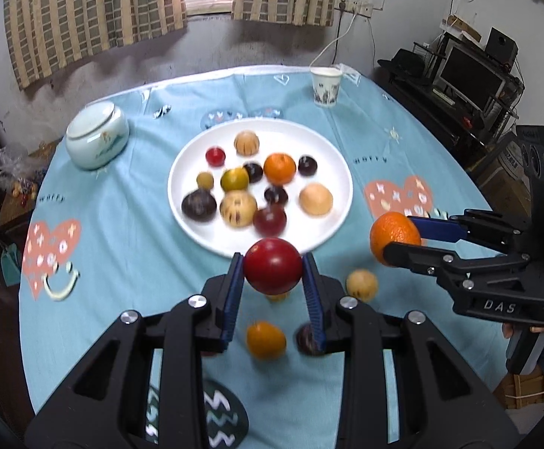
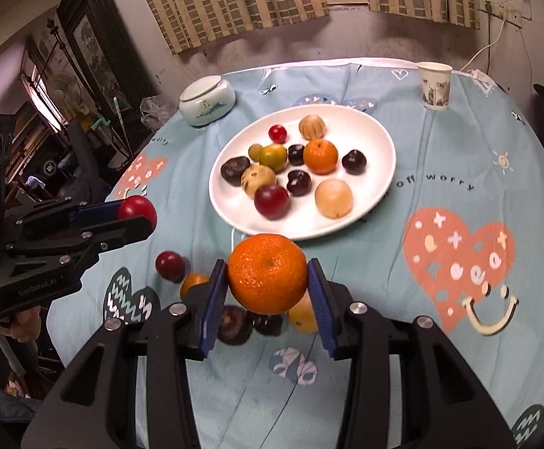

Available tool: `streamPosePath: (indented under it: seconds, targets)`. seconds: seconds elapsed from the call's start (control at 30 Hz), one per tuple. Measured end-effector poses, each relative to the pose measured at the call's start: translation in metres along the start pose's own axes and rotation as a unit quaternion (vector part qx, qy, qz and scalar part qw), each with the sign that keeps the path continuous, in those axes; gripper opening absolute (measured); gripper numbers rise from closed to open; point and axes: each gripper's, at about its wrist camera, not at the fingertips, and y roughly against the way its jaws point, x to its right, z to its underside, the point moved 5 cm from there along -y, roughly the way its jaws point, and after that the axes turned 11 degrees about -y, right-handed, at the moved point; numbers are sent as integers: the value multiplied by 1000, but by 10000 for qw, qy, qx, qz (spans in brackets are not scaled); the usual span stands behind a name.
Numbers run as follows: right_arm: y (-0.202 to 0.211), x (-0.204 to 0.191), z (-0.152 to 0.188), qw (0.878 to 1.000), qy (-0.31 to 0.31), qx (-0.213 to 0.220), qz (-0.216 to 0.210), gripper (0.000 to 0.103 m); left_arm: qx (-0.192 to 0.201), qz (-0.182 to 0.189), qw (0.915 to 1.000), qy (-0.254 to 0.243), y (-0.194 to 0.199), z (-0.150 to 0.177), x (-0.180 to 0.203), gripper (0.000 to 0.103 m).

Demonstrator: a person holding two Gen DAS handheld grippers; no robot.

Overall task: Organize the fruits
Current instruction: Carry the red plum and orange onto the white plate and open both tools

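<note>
A white plate (image 1: 332,157) holding several small fruits sits mid-table; it also shows in the right wrist view (image 2: 380,142). My left gripper (image 1: 273,273) is shut on a red apple (image 1: 272,269) and holds it above the cloth just before the plate's near rim. My right gripper (image 2: 268,280) is shut on an orange (image 2: 267,273), held above the table to the right of the plate. The right gripper (image 1: 399,241) shows in the left wrist view, the left gripper (image 2: 139,215) in the right wrist view. Several loose fruits lie under the grippers, among them a small orange (image 1: 265,339) and a red plum (image 2: 170,265).
A light-blue patterned cloth (image 1: 130,224) covers the round table. A pale ceramic lidded jar (image 1: 97,138) stands back left and a paper cup (image 1: 325,86) back right of the plate. Shelving and electronics stand beyond the table's right edge.
</note>
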Motion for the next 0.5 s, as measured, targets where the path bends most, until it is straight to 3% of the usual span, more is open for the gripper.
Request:
streamPosePath:
  seconds: [0.23,0.5]
  targets:
    - [-11,2,-37,9999,75,110,-44,44,18,-41,10000,-23,-22,-29,-9,32]
    - [-55,10,-84,9997,173,107,145,44,-335,-227,9991,99,-82,-49,-32,32]
